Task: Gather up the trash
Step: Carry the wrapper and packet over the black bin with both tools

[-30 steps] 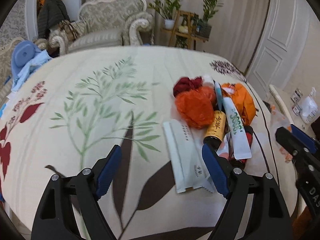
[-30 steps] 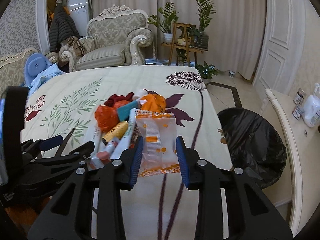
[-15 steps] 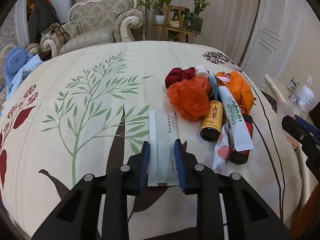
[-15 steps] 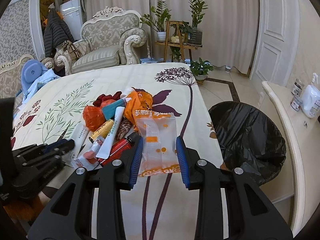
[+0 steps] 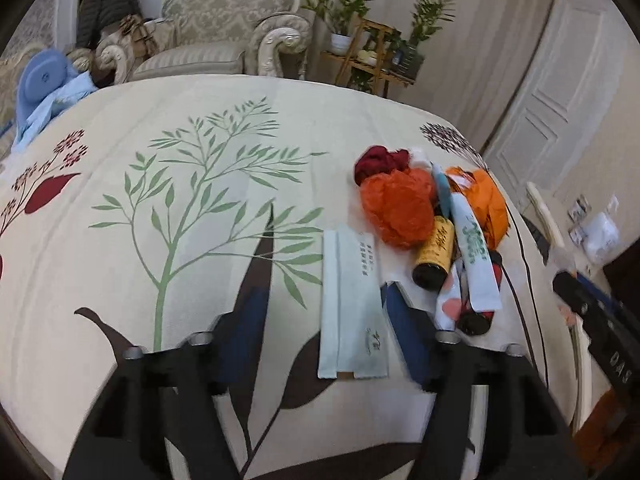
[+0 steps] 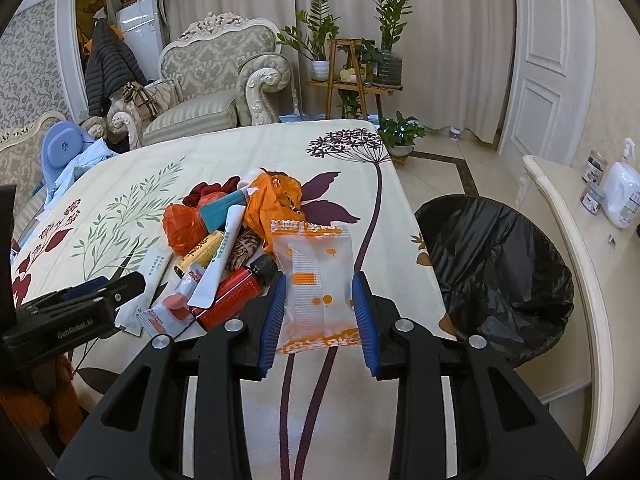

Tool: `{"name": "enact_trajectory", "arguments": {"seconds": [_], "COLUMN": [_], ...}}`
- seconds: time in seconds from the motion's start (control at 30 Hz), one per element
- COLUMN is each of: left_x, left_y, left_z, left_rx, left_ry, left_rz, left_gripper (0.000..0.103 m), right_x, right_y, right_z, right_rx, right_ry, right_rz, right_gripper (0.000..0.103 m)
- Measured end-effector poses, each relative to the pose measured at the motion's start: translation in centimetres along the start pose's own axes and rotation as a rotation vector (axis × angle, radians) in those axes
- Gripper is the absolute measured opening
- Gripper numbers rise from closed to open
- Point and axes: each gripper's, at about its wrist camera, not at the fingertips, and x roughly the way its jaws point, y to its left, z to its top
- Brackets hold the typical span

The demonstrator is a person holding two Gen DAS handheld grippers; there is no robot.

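A pile of trash lies on the flower-print tablecloth point(image 5: 168, 184): a crumpled orange bag point(image 5: 400, 212), a yellow bottle point(image 5: 434, 252), a white tube point(image 5: 476, 256) and a red bottle point(image 6: 236, 296). A flat white packet point(image 5: 354, 304) lies on the cloth between the fingers of my left gripper point(image 5: 326, 292). That gripper's jaws are opening and its pads stand clear of the packet. My right gripper point(image 6: 318, 280) is shut on a clear snack bag with orange print point(image 6: 316, 276), held above the table's edge. Left of it the left gripper point(image 6: 80, 304) shows from the side.
A bin with a black liner point(image 6: 496, 280) stands on the floor right of the table. Beyond it a cream side counter point(image 6: 568, 216) carries a white bottle and jars. An armchair point(image 6: 212, 80) and a plant stand point(image 6: 352, 76) are behind the table.
The left gripper's jaws closed in around the white packet and have spread apart again; the packet still lies flat. The right gripper keeps its hold on the snack bag.
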Motion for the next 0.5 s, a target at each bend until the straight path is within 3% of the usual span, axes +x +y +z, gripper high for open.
{"name": "enact_trajectory", "arguments": {"seconds": [0.13, 0.23, 0.3, 0.5], "left_x": [0.6, 0.7, 0.6, 0.1], "left_y": [-0.7, -2.1, -3.0, -2.5], "left_z": [0.2, -0.3, -0.9, -1.3], "left_rx": [0.047, 0.144, 0.205, 0.196], "left_ry": [0.018, 0.025, 0.014, -0.008], "left_rz": [0.029, 0.043, 0.058, 0.028], "left_gripper": [0.068, 0.055, 0.037, 0.026], "right_x": [0.0, 0.0, 0.1, 0.1], "right_y": [0.0, 0.0, 0.0, -0.1], "right_z": [0.0, -0.1, -0.2, -0.1], "right_rx": [-0.001, 0.003, 0.006, 0.008], "right_ry": [-0.001, -0.002, -0.002, 0.000], "right_rz": [-0.001, -0.001, 0.000, 0.003], "right_gripper": [0.033, 0.033, 0.033, 0.033]}}
